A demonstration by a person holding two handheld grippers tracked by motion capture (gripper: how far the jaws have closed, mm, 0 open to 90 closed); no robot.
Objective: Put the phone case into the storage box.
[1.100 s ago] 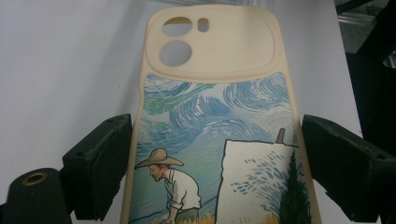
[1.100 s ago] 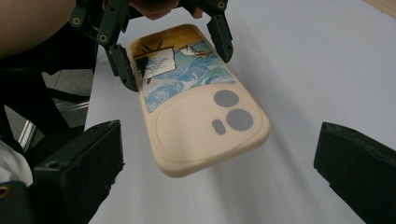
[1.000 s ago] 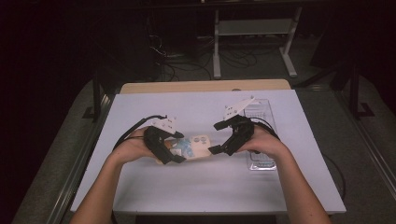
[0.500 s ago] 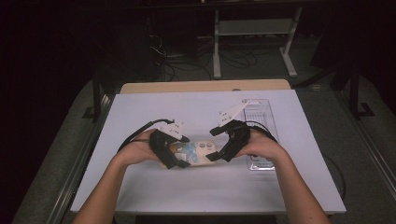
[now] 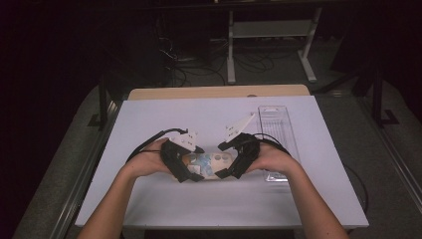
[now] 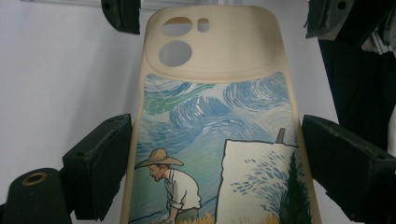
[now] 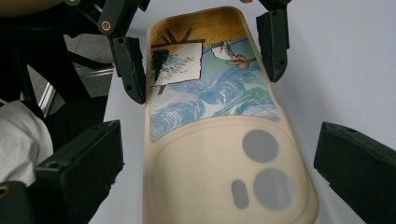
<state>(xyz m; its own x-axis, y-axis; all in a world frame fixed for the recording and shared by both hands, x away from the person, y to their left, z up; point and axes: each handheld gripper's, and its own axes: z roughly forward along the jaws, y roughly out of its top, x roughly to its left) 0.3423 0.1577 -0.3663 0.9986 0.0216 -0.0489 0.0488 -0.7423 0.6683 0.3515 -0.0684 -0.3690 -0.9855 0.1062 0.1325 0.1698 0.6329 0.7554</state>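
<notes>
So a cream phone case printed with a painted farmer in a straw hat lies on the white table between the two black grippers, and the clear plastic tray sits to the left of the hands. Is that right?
Nearly. The clear plastic tray sits to the right of the hands, not the left, as the high view shows. The rest holds: the cream phone case with the painted straw-hatted farmer lies on the white table between the left gripper and the right gripper.

both forearms low and converging, left gripper (image 5: 195, 175) and right gripper (image 5: 222, 173) tip to tip, jaws apart

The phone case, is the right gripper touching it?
Apart. The right gripper view shows the right gripper straddling the phone case, with white table visible between it and both jaws.
</notes>
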